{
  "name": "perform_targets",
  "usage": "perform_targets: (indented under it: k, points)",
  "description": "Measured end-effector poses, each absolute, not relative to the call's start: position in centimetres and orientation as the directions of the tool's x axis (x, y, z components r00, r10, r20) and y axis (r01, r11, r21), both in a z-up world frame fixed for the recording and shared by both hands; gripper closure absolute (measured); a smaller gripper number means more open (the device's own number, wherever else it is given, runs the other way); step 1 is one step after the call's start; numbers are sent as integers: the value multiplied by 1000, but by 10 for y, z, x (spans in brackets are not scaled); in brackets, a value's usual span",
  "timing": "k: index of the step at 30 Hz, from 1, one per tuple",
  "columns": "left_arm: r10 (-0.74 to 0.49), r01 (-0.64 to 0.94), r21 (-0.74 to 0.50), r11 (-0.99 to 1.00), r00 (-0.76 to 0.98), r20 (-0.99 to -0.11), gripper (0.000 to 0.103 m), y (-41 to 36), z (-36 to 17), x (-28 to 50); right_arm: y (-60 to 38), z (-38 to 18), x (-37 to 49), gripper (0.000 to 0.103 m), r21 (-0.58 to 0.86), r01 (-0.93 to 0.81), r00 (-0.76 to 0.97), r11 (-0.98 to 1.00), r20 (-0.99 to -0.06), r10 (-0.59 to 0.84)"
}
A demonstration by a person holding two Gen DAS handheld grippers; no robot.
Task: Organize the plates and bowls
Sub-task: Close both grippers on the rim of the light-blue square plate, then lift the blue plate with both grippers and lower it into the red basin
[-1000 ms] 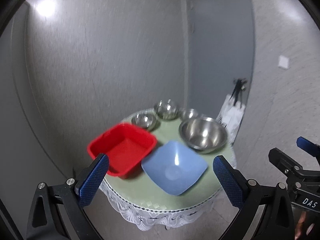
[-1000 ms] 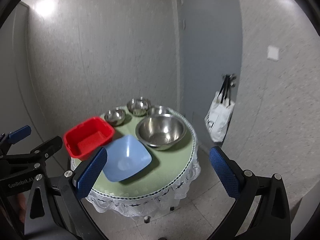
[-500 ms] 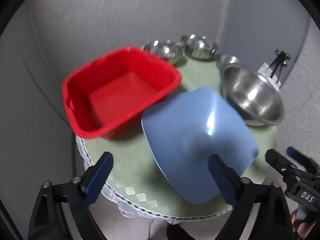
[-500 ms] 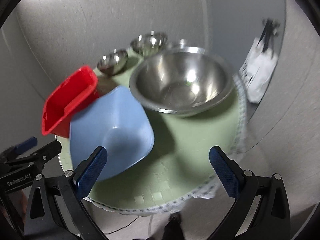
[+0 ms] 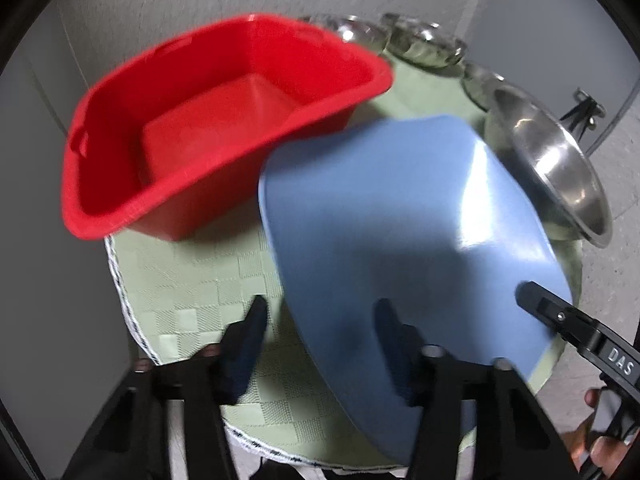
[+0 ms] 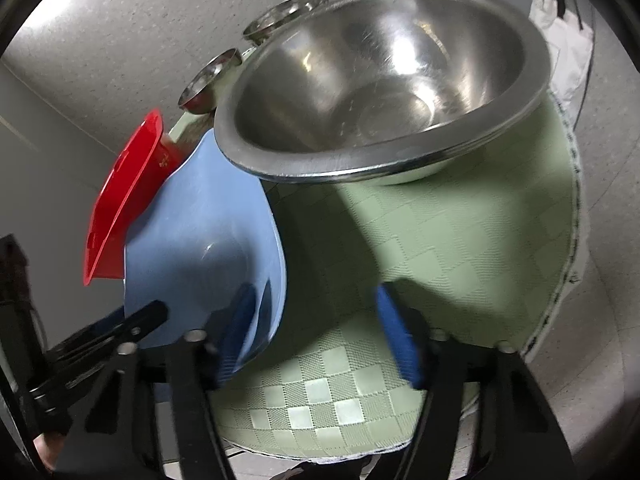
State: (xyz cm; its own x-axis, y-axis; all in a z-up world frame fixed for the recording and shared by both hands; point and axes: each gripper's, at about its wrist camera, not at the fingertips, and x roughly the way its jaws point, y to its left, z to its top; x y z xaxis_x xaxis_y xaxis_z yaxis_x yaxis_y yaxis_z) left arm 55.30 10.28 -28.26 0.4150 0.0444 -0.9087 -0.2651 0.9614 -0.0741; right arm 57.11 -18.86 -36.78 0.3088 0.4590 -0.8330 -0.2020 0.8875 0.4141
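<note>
Left tool (image 5: pixel 320 344) straddles the near-left rim of the blue bowl (image 5: pixel 400 216) on the green worktop (image 5: pixel 192 292), jaws closing, not yet clamped; right tool (image 6: pixel 316 332) straddles its near-right rim likewise, closing, likely for a two-handed lift. Red tub (image 5: pixel 208 128) touches the bowl's left; big steel bowl (image 6: pixel 380 80) crowds its right, small steel bowls (image 6: pixel 212 80) behind.

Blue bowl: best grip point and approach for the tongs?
Take the blue bowl by its thin rim at the near edge, coming steeply down from the near side of the table. The wall is too wide to span; one pad inside, one outside suits it. The left tongs already straddle that rim, jaws closing. Its far sides are crowded by the red tub and large steel bowl.
</note>
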Motion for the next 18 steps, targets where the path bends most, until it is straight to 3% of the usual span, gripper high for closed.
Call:
perform_targets:
  k: [3,7,18]
  points:
    - [-25,-250,-144,957,425,-905,80,109,-287,552,-189,-368,572,60,450,-226,298,864,-812,502]
    - [-3,-218,-113,970,449,-893,87,103,-282,551,-182,-368,572,89,473,-263,275,841,-799,535]
    - [3,-137,-76,988,505,-863,90,94,-253,518,-177,-336,544,88,477,-304,275,825,-785,555]
